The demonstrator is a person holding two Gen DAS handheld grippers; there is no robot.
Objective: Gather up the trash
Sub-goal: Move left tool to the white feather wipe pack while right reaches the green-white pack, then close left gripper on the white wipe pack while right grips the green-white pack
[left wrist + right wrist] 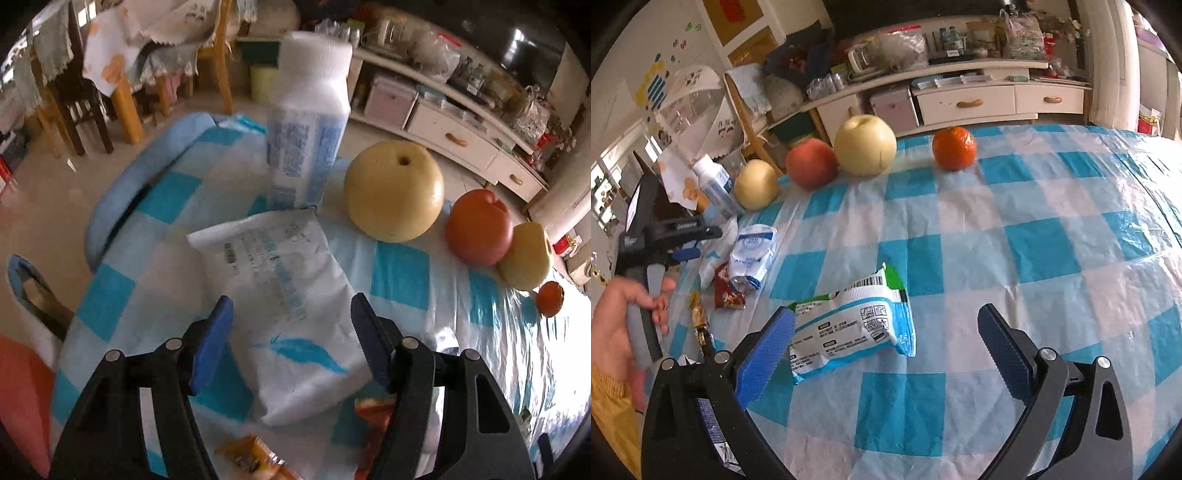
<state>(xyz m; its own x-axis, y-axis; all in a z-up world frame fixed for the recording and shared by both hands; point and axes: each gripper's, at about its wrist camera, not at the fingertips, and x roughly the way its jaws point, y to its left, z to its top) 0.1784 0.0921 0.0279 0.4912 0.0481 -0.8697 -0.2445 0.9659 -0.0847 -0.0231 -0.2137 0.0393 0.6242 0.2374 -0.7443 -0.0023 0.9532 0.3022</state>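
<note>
A crumpled white wrapper with a blue feather print (291, 310) lies on the checked tablecloth, between the blue fingers of my open left gripper (291, 321). A white bottle with blue print (310, 122) stands behind it. Red (373, 410) and orange (251, 454) wrappers lie below the fingers. My right gripper (886, 328) is open above the cloth; a white, blue and green snack packet (849, 328) lies by its left finger (768, 350). The white wrapper (753, 254), red wrapper (727, 288) and bottle (713, 184) also show in the right wrist view.
Fruit stands along the table's far edge: a large yellow pear (866, 144), a red apple (810, 162), a smaller yellow fruit (755, 184) and an orange (955, 147). Wooden chairs (218, 48) and a white low cabinet (979, 99) stand beyond the table.
</note>
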